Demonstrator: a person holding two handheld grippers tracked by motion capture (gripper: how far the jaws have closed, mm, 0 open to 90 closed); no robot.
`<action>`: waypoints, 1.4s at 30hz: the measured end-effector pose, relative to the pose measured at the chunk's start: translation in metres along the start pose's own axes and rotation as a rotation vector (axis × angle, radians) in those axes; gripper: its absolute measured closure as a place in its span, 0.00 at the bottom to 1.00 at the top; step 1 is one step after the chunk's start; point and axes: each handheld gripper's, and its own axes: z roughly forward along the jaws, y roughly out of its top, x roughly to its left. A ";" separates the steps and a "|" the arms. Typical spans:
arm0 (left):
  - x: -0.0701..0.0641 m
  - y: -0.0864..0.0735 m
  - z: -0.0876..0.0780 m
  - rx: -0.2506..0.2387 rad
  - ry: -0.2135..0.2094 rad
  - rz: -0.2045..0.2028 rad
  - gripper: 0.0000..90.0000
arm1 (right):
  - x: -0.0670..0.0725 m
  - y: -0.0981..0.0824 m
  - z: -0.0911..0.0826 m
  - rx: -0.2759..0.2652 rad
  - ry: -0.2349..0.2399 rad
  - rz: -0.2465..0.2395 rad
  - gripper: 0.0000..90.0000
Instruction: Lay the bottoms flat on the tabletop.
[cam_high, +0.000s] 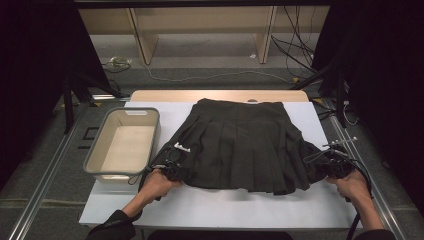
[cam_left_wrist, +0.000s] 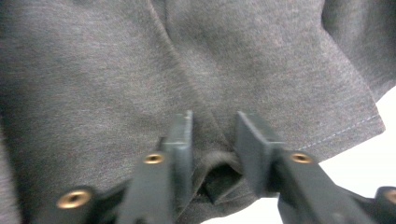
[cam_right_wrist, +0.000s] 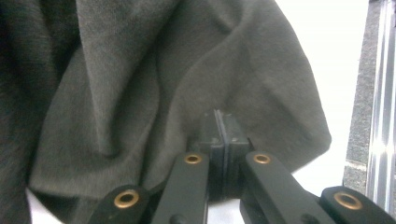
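- Skirt (cam_high: 240, 145): dark grey, pleated, lies flat on the white sheet (cam_high: 220, 207) covering the desk; waistband far from the person, hem near. Both near hem corners are bunched up at the tools.
- Left tool (cam_high: 172, 167): at the skirt's near-left hem corner. In the left gripper view (cam_left_wrist: 214, 140) the jaws stand partly apart, with a fold of hem cloth bunched between them. Whether the pads actually press on the fold I cannot tell; a gap shows on either side of it.
- Right tool (cam_high: 334, 167): at the near-right hem corner. In the right gripper view (cam_right_wrist: 218, 133) the jaws are pressed flat together, no gap visible. Skirt cloth drapes right behind and around the tips; whether a thin edge is pinched between the pads cannot be made out.
- Left hand (cam_high: 159, 184) and right hand (cam_high: 354, 185): each behind its tool, near the desk's front edge.
- Bin (cam_high: 124, 145): beige, left of the skirt, just beside the left corner.
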 end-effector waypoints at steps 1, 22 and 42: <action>-0.001 0.000 0.000 0.005 0.001 0.003 0.83 | -0.001 0.000 -0.002 -0.019 -0.002 0.007 0.94; -0.006 -0.001 -0.001 0.006 -0.037 0.021 0.96 | 0.004 0.001 -0.019 -0.017 0.027 0.065 0.97; -0.008 -0.001 -0.002 0.008 -0.031 0.035 0.95 | 0.008 -0.012 -0.042 -0.122 -0.011 0.080 0.66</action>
